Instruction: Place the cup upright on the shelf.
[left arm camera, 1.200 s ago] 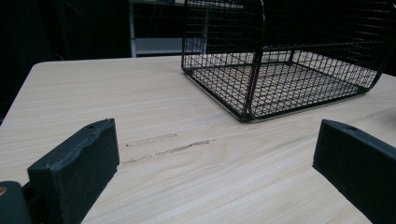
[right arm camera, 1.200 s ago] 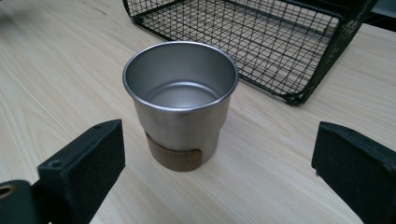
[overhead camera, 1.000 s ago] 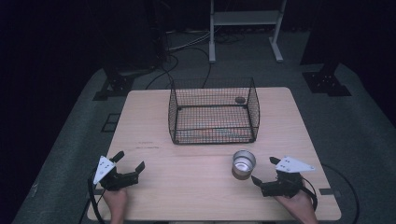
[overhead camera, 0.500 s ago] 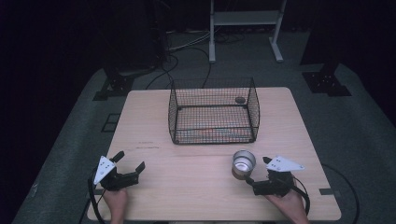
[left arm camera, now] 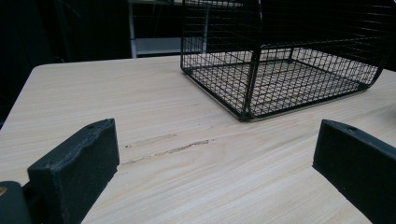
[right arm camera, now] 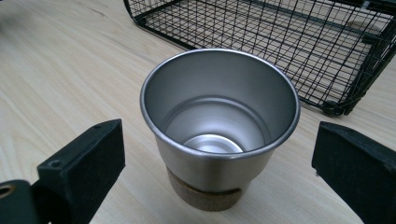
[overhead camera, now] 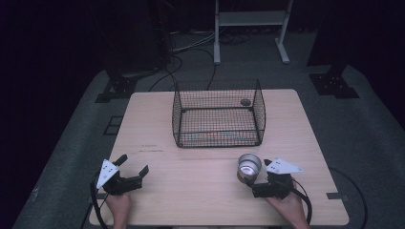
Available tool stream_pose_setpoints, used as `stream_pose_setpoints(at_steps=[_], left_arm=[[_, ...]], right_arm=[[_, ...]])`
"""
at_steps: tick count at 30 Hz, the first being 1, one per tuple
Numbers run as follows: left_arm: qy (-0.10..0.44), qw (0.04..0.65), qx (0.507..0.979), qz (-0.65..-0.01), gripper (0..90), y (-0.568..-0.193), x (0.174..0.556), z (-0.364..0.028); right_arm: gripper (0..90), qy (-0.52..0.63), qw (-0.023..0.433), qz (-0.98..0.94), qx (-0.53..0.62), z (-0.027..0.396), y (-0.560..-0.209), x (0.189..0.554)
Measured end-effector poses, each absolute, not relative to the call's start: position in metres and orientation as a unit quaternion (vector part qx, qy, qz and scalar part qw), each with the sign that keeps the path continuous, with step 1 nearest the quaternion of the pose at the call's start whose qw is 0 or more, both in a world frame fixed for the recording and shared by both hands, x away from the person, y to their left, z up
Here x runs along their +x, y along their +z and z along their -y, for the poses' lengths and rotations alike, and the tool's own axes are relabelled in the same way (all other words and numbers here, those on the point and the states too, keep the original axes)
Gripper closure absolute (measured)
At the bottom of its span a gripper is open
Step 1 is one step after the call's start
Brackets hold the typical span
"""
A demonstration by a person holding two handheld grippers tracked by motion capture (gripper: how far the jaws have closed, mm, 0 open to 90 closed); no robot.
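An empty steel cup (overhead camera: 249,166) with a cork base stands upright on the wooden table (overhead camera: 191,191), just in front of a black wire basket (overhead camera: 217,114). My right gripper (overhead camera: 254,179) is open and low on the table at the cup's near right. In the right gripper view the cup (right arm camera: 219,135) stands between the spread jaws of that gripper (right arm camera: 222,142), with a gap on each side. My left gripper (overhead camera: 133,164) rests open near the table's front left with nothing in it. In the left gripper view its jaws (left arm camera: 215,144) point at bare wood and the basket (left arm camera: 280,60).
A small dark round thing (overhead camera: 245,102) sits at the basket's far right. A scuff mark (left arm camera: 173,148) crosses the wood ahead of the left gripper. A white metal stand (overhead camera: 250,28) and floor cables lie beyond the table's far edge.
My right gripper has moved left toward the cup, so the cup now stands between its open jaws. The left gripper and the basket have not moved.
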State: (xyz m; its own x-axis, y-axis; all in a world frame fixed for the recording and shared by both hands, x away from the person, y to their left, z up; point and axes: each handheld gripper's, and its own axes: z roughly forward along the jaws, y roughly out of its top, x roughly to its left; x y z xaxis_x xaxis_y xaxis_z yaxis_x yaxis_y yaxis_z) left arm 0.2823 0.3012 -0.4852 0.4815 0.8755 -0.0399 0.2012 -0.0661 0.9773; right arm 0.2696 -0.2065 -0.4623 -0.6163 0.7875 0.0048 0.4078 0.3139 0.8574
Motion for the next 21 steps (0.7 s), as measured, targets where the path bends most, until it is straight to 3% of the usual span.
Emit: stream_pose_setpoints(at_steps=[21], left_arm=[[0.307, 0.552, 0.661, -0.405, 0.0, -0.485, 0.282, -0.301]], right_arm=[[2.2, 0.441, 0.225, -0.769, 0.405, 0.189, -0.473, 0.286]])
